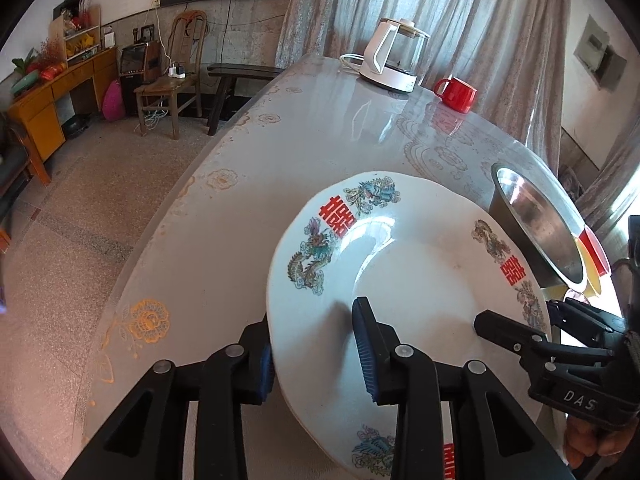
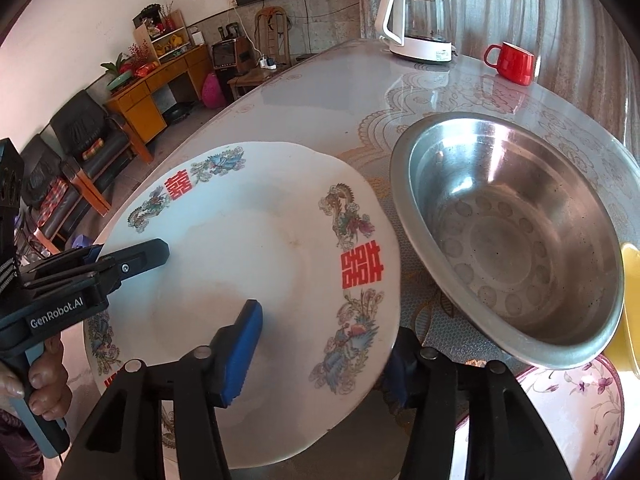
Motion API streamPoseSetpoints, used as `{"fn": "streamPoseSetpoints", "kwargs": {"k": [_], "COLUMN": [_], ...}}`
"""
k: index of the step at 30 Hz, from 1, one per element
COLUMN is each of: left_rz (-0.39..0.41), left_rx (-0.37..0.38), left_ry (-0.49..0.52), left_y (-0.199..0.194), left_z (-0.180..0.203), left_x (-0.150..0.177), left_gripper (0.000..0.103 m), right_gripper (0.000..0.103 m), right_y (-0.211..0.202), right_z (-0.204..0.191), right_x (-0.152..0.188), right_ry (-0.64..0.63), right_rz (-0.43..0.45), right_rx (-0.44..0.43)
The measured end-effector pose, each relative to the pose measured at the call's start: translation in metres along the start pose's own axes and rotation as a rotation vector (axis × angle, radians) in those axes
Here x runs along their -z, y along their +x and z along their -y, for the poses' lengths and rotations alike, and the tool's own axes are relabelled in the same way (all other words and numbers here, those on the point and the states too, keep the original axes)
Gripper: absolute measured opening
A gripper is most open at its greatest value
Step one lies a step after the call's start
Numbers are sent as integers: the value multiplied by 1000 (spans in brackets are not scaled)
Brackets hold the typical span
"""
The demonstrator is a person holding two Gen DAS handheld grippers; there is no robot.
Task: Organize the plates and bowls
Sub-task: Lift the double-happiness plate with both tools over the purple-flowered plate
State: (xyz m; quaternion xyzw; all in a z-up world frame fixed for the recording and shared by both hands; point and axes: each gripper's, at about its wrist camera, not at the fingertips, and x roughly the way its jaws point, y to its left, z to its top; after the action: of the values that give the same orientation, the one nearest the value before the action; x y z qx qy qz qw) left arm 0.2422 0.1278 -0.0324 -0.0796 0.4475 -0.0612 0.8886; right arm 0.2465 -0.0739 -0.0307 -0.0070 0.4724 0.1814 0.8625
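The white round ceramic plate with red characters and dragon prints hangs above the counter, each rim straddled by the left tool and right tool, seemingly clamping it. Keep it level, clear of the steel bowl.

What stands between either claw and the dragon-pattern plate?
Nothing visible. Both claws already straddle the plate rim: the left claw from its side, the right claw from the steel bowl side. The bowl sits beside the plate, not between.
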Motion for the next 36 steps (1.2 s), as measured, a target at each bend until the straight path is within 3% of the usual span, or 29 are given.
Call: {"fn": "streamPoseSetpoints", "kwargs": {"k": [4, 12, 14, 20, 28, 36], "left_rz": [1, 5, 10, 29, 61, 81], "left_rx": [20, 35, -20, 7, 11, 29], "left_ry": [5, -53, -19, -7, -10, 5], "left_y": [-7, 1, 0, -14, -29, -38], "left_z": [-4, -9, -1, -5, -7, 0], "left_x": [7, -1, 1, 14, 24, 34], "left_gripper": [31, 32, 35, 31, 28, 28], "right_gripper": [53, 53, 48, 37, 29, 28], "right_y": [-4, -1, -1, -10, -22, -17], "right_z": [6, 1, 2, 15, 7, 9], "right_x": [3, 2, 2, 8, 15, 17], "right_ry": [37, 16, 22, 78, 57, 58], "right_rz": [8, 14, 17, 50, 94, 63], "right_rx": [-46, -25, -25, -136, -122, -144]}}
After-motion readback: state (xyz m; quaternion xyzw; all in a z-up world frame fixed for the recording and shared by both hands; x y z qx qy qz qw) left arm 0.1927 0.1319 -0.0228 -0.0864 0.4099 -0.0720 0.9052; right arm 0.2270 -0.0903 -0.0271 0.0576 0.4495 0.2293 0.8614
